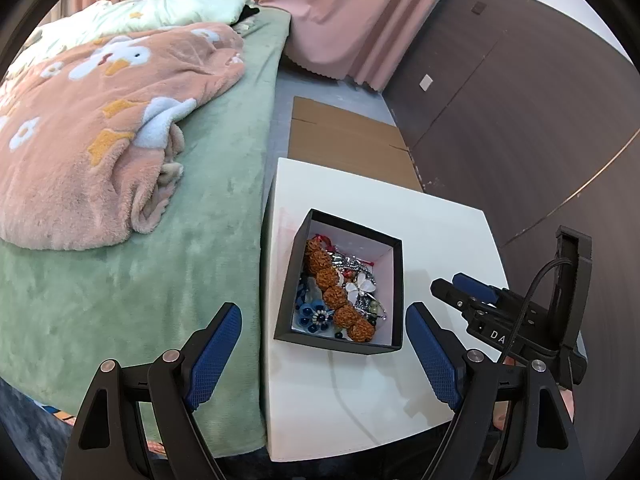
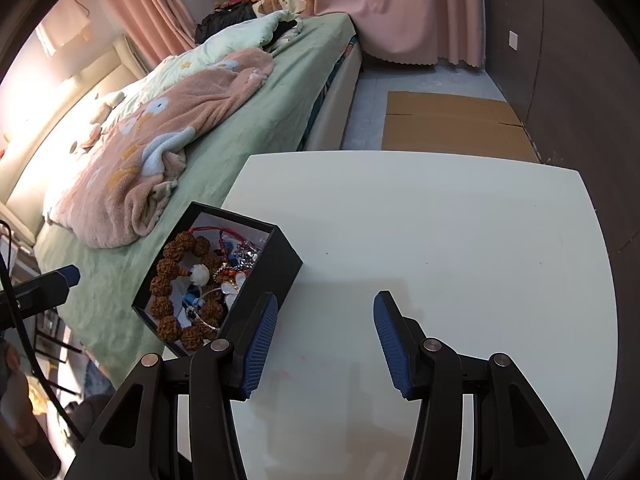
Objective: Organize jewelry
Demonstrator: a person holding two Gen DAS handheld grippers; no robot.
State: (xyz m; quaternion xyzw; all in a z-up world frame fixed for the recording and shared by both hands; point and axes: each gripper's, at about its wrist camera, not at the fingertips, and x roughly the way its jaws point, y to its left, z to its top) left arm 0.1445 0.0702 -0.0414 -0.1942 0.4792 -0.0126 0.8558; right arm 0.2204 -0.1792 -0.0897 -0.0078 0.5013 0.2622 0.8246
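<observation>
A bedroom is lying before the onlooker: pink curtains (image 1: pixel 360 20) are hanging along the far side, a dark panelled wall (image 1: pixel 520 120) is running down the right, and flattened cardboard (image 1: pixel 344 140) is lying on the grey floor beyond a white table (image 2: pixel 440 240). A bed under a green cover (image 1: pixel 208 220) is standing directly against the table's left edge, and a rumpled pink blanket (image 1: pixel 92 152) with white flower shapes is sitting on it. A black box (image 1: pixel 396 280) with a white lining is resting open on the table near the bedside edge. It is holding the jewelry: a bracelet of large knobbly brown beads (image 1: pixel 332 292) is lying across the heap, a white butterfly-shaped piece (image 1: pixel 364 288) is sitting just beside it, a blue flower ornament (image 1: pixel 316 316) is occupying the near corner, and silvery and red pieces are tangling behind them, too small to tell apart. The left gripper (image 1: pixel 324 356) is hovering above the near end of the box with its blue-padded jaws standing wide apart and nothing between them. The right gripper (image 2: pixel 324 340) is hanging over bare tabletop just to the right of the box, its jaws parted and empty; its left finger (image 2: pixel 260 344) is overlapping the box's dark outer wall in the right wrist view, and contact cannot be told.
</observation>
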